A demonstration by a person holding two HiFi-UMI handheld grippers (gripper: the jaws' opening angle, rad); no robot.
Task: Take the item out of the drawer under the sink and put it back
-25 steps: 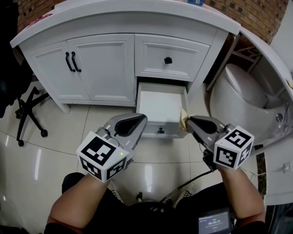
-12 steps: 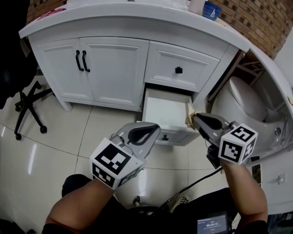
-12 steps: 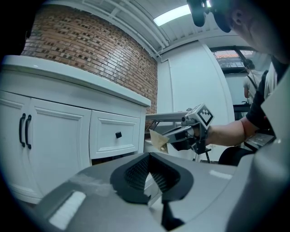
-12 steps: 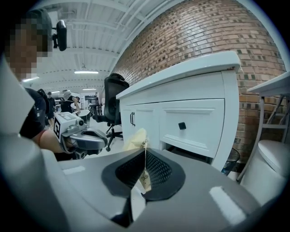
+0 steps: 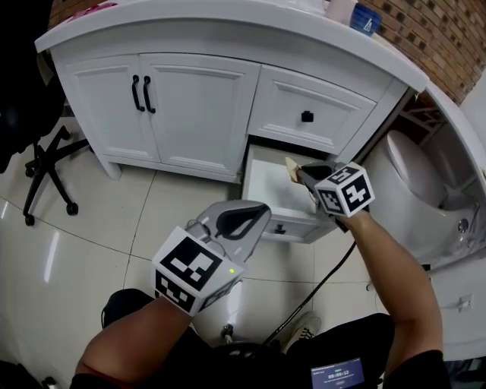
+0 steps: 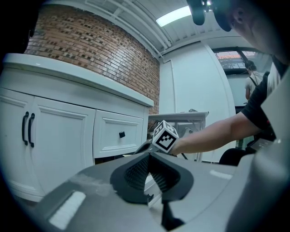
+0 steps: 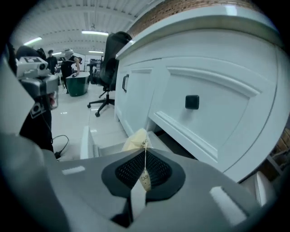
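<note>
Nearest are the person's two bare forearms, reaching out over the glossy tiled floor [image 5: 91,243]. The left tool [image 5: 260,208] hangs low in front of the cabinet, its marker cube [image 5: 194,270] towards the person. Its jaws are pressed together with nothing between them, and its tip sits just short of the drawer front without touching it.

Past it, the drawer [image 5: 267,190] under the sink stands pulled out, its white floor bare where it shows. A small black knob [image 5: 282,228] marks the middle of its front panel.

The right tool [image 5: 298,170] reaches in over the drawer's right rear part. Its jaws are clamped on a thin tan packet [image 5: 290,163], which sticks out beyond the tips. The right gripper view shows the packet [image 7: 137,139] pinched edge-on between the pads, with some dark print on it too small to read. The packet is over the open drawer, just below the upper drawer [image 5: 326,102]. Whether it touches the drawer's floor I cannot tell.

The upper drawer is shut and carries its own black knob [image 5: 307,116]. To its left are two white cabinet doors [image 5: 197,114] with a pair of black handles [image 5: 142,93]. A black office chair [image 5: 42,163] stands at far left, and a white fixture [image 5: 414,163] at right.

Above runs the white bench [image 5: 228,19], with a blue cup [image 5: 367,19] on its right end against the brick wall [image 5: 437,34].
</note>
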